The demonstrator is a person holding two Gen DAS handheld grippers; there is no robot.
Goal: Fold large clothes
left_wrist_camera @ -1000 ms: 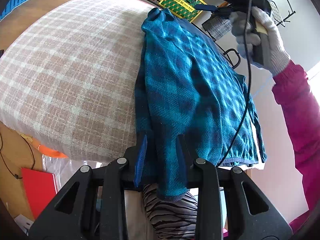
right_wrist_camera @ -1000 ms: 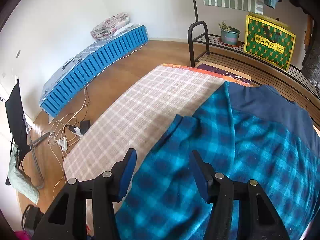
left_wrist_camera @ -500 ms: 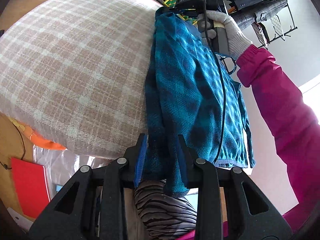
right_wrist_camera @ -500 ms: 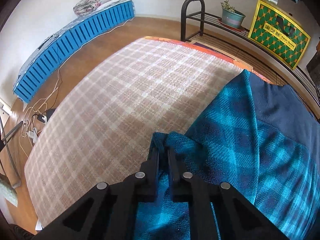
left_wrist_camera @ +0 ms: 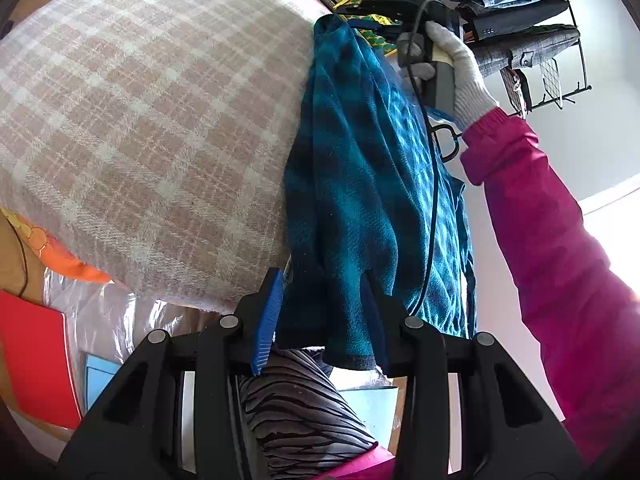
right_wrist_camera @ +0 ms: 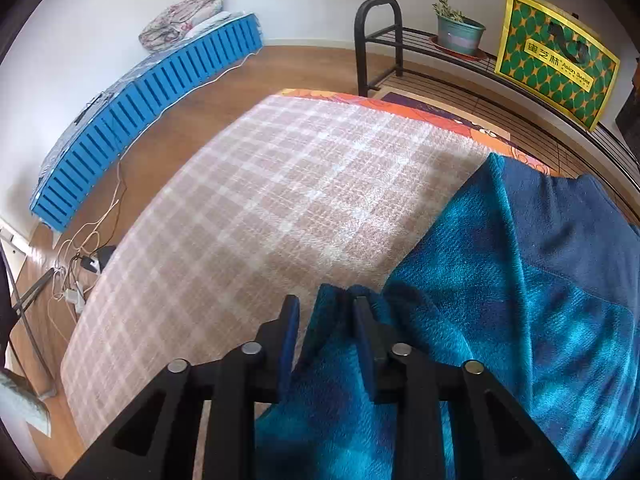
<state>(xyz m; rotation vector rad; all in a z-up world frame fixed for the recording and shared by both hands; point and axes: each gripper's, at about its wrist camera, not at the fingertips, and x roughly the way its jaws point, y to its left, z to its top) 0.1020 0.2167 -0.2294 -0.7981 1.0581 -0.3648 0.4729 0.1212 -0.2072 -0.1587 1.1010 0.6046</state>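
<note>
At the bottom centre of the left wrist view, the left gripper (left_wrist_camera: 322, 316) had a hanging fold of the teal plaid garment (left_wrist_camera: 360, 184) between its fingers; its jaws had just been opening, and the blue left pad (left_wrist_camera: 269, 316) stood off the cloth with a gap showing, so the grip looked loosened rather than pressed. Below it, at the lower centre, lay a striped grey cloth (left_wrist_camera: 304, 412), with a red book (left_wrist_camera: 32, 364) at the lower left. The garment ran from there up the middle of the frame along the right edge of the plaid blanket (left_wrist_camera: 140, 120), which filled the upper left. At the upper right a gloved hand (left_wrist_camera: 456, 68) with a pink sleeve (left_wrist_camera: 560, 240) held the other tool at the garment's far end. In the right wrist view, the right gripper (right_wrist_camera: 326, 320) at the bottom centre had a bunched corner of the garment (right_wrist_camera: 500, 300) between narrowly parted fingers; its jaws had just been opening too, and whether the pads pressed the cloth I could not tell. The garment covered the lower right, the blanket (right_wrist_camera: 260, 208) the centre. Farther back stood a blue slatted mattress (right_wrist_camera: 152, 104) at the upper left, and a potted plant (right_wrist_camera: 458, 28) and yellow-green bag (right_wrist_camera: 556, 60) on a black rack (right_wrist_camera: 378, 40) at the upper right.
</note>
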